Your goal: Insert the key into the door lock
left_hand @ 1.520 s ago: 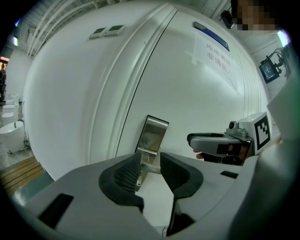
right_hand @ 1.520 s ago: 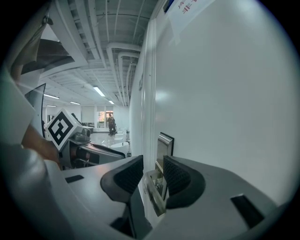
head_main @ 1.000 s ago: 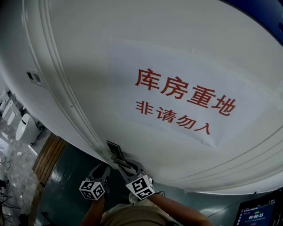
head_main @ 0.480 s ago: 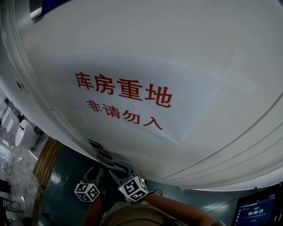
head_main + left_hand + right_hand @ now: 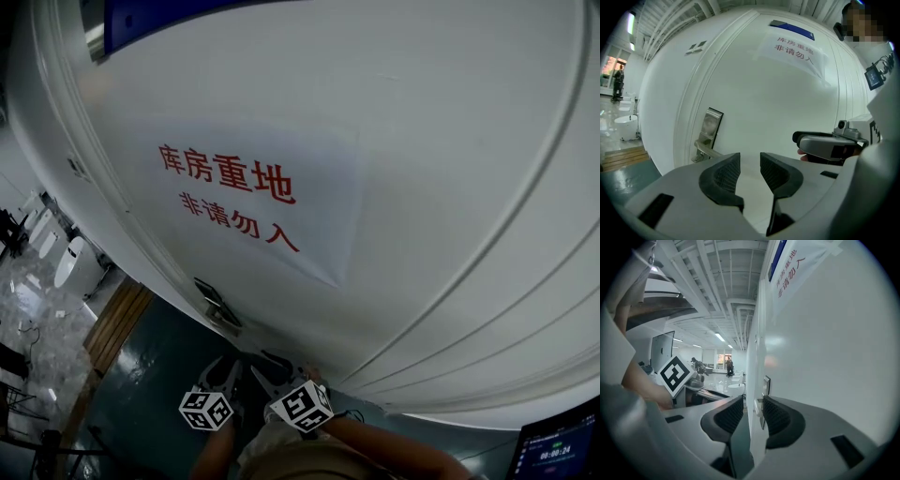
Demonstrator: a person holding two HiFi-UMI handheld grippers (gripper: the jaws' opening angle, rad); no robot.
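Note:
The metal lock plate with its lever handle (image 5: 217, 305) sits on the left edge of a white door (image 5: 431, 187). In the left gripper view the lock plate (image 5: 711, 127) is ahead and to the left. The left gripper (image 5: 750, 169) is held short of it, its jaws a narrow gap apart with nothing between them. The right gripper (image 5: 753, 414) points along the door face, jaws also slightly apart and empty, with the lock plate (image 5: 765, 384) beyond. In the head view, the left gripper (image 5: 223, 375) and the right gripper (image 5: 272, 367) are below the lock. No key shows.
A paper sign with red characters (image 5: 234, 192) is taped on the door. Below lie a dark green floor (image 5: 155, 375), a wooden platform (image 5: 117, 328) and white toilets (image 5: 80, 262) at the left. A screen (image 5: 558, 450) glows at the bottom right. People stand far off (image 5: 729, 364).
A second ago the right gripper's jaws were up at the lock handle. Both grippers now sit lower and away from it, and the head view has swung so the sign lies further left.

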